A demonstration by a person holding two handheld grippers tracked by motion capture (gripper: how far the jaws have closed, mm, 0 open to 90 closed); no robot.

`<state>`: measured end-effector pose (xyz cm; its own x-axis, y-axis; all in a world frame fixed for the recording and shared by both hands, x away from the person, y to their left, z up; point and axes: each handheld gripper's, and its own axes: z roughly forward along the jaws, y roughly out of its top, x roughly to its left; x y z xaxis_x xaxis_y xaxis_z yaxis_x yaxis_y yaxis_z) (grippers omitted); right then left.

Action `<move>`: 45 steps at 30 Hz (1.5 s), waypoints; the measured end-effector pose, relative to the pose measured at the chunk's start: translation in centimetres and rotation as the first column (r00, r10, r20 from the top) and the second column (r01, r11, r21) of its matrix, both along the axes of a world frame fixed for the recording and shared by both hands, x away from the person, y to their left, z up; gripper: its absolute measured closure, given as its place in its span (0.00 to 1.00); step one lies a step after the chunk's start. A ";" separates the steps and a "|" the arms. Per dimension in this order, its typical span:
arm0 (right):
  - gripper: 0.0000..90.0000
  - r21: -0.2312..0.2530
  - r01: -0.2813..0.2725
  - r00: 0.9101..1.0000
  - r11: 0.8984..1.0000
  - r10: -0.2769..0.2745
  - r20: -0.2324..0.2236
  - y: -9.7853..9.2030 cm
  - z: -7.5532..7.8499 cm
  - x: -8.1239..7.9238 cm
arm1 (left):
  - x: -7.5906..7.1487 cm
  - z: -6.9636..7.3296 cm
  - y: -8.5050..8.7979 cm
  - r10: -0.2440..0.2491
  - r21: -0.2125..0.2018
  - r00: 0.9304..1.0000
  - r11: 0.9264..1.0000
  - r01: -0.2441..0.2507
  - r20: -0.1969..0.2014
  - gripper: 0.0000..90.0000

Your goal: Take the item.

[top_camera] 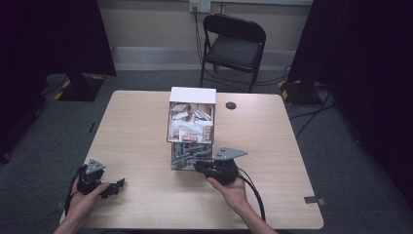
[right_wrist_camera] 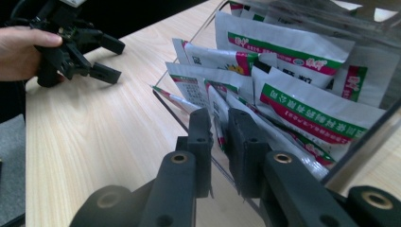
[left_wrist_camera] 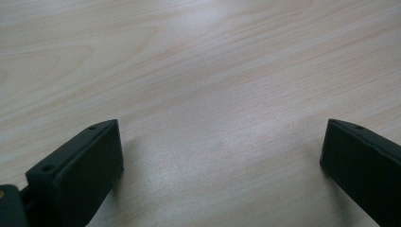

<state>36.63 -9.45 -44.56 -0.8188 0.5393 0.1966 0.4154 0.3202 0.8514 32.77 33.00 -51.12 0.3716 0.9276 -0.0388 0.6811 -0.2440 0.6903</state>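
Note:
A clear plastic box (top_camera: 192, 97) stands mid-table. Its upper part holds brown-and-white sachets (top_camera: 191, 124), and its lower part holds green-and-white sachets (top_camera: 187, 153). My right gripper (top_camera: 197, 166) reaches into the lower part from the near side. In the right gripper view its jaws (right_wrist_camera: 220, 120) stand a narrow gap apart around the edge of one green-and-white sachet (right_wrist_camera: 218, 106), and I see no firm pinch. Several more sachets (right_wrist_camera: 307, 106) lean behind it. My left gripper (top_camera: 114, 187) rests near the table's front left corner, held in a hand, open (left_wrist_camera: 222, 142) over bare wood.
The wooden table (top_camera: 141, 136) has a round dark cable hole (top_camera: 231, 105) behind the box. A black folding chair (top_camera: 234, 46) stands beyond the far edge. The left gripper (right_wrist_camera: 111, 60) lies across the table from the right one.

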 end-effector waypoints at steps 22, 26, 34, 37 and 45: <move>0.97 0.006 -0.020 1.000 1.000 0.020 0.007 0.2 -0.7 0.7 | 0.0 0.0 0.0 0.000 0.000 1.000 1.000 0.000 0.000 0.00; 0.98 0.017 -0.018 1.000 1.000 0.018 0.010 0.1 -0.5 0.6 | 0.0 0.0 0.0 0.000 0.000 1.000 1.000 0.000 0.000 0.00; 0.98 0.029 -0.018 1.000 0.999 0.017 0.019 -0.1 0.0 0.4 | 0.0 0.0 0.0 0.000 0.000 1.000 1.000 0.000 0.000 0.00; 0.98 0.034 -0.020 1.000 0.999 0.019 0.021 -0.2 0.2 0.3 | 0.0 0.0 0.0 0.000 0.000 1.000 1.000 0.000 0.000 0.00; 0.98 0.047 -0.020 1.000 0.999 0.018 0.025 -0.5 0.7 0.1 | 0.0 0.0 0.0 0.000 0.000 1.000 1.000 0.000 0.001 0.00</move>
